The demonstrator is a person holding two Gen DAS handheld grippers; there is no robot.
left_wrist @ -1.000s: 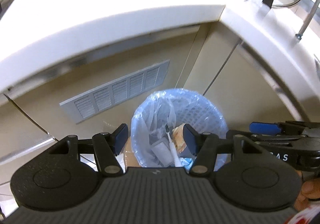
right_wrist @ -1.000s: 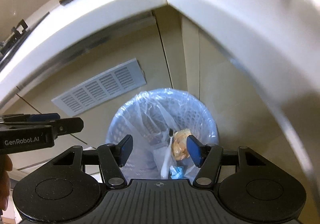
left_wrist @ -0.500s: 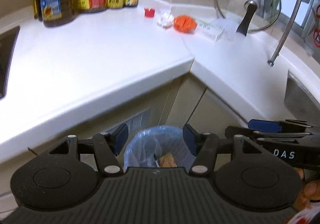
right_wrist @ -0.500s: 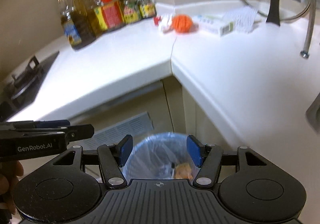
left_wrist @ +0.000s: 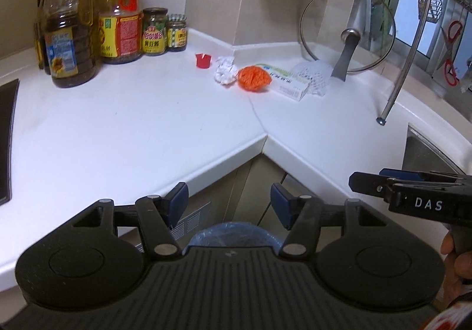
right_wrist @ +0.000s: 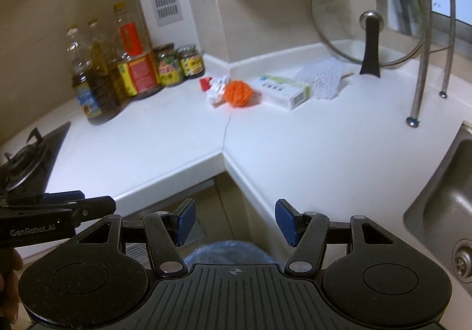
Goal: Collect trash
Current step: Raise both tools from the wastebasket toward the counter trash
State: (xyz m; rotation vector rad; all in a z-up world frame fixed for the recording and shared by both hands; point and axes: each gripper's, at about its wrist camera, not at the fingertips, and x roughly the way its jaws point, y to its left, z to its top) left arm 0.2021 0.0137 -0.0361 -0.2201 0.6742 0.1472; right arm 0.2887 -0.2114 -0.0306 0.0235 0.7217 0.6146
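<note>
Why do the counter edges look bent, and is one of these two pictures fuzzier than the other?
Left wrist view: the fisheye lens bows the countertop edge; the oil bottles and orange ball are fairly crisp. Right wrist view: same bending, but the bottles and orange ball are smeared by blur, and the counter glares white.

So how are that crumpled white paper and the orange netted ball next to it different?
The crumpled white paper is white, with sharp folds and an uneven outline; the orange mesh ball is bright orange, rounder, with an open netted texture. The ball looks a little larger. The paper lies nearer the red cap, the ball nearer the white carton. Both sit loose on the white countertop, right beside each other.
</note>
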